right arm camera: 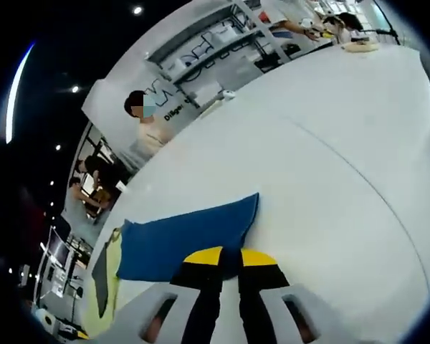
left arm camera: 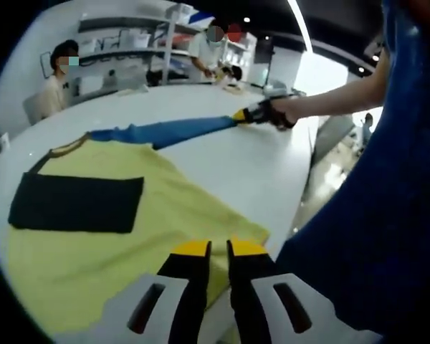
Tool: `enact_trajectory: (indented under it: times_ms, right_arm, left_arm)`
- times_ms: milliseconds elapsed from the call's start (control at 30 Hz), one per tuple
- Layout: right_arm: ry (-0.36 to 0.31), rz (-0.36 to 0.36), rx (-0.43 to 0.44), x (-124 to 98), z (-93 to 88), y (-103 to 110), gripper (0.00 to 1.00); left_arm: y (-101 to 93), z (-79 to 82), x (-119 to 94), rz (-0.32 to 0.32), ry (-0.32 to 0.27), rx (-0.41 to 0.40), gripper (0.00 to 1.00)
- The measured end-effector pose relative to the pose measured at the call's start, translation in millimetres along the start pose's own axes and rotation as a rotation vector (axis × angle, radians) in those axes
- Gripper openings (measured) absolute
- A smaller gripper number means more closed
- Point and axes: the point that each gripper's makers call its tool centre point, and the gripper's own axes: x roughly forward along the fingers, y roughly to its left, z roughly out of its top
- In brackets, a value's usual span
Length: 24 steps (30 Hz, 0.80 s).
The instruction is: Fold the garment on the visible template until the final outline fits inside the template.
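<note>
In the left gripper view, a yellow garment (left arm camera: 129, 236) with a blue sleeve (left arm camera: 172, 131) lies flat on the white worktop (left arm camera: 251, 165), a black rectangular template (left arm camera: 75, 203) on top. The left gripper (left arm camera: 211, 248) pinches its hem, fingers together. The right gripper (right arm camera: 222, 256) clamps the stretched blue sleeve's end.

seated person (left arm camera: 56, 80), shelves (left arm camera: 132, 39), white table (left arm camera: 258, 165)
</note>
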Motion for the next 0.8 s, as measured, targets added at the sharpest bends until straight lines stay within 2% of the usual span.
enact_trajectory:
  times_ms: [233, 267, 433, 533, 633, 733, 800]
  right_arm:
    - [-0.011, -0.006, -0.058, -4.5, 8.5, -0.8, 0.0]
    - [-0.01, -0.005, -0.057, -1.8, 12.1, -8.0, 0.0]
    - [-0.026, 0.009, -0.075, -3.1, 19.5, -3.4, 0.0]
    - [-0.016, 0.023, -0.13, -3.6, 20.4, 3.3, 0.0]
    - [-0.012, 0.031, -0.143, -3.7, 20.9, 7.9, 0.0]
    - [-0.004, 0.04, -0.174, -4.9, 20.0, 19.6, 0.0]
    - [0.002, 0.047, -0.202, -6.9, 18.7, 31.1, 0.0]
  left_arm:
    - [0.4, 0.5, -1.8, -0.001, -0.006, -0.004, 0.09]
    - [0.5, 0.6, -1.9, -0.001, -0.006, -0.005, 0.1]
    - [2.8, 0.9, -6.9, 0.008, 0.004, -0.007, 0.17]
    - [6.5, -1.2, -14.1, 0.015, 0.025, -0.013, 0.31]
    - [11.2, -0.2, -22.0, 0.028, 0.034, -0.01, 0.5]
    - [24.9, 1.5, -37.9, 0.074, 0.029, -0.004, 0.59]
    - [33.0, -0.8, -49.4, 0.099, 0.067, 0.001, 0.68]
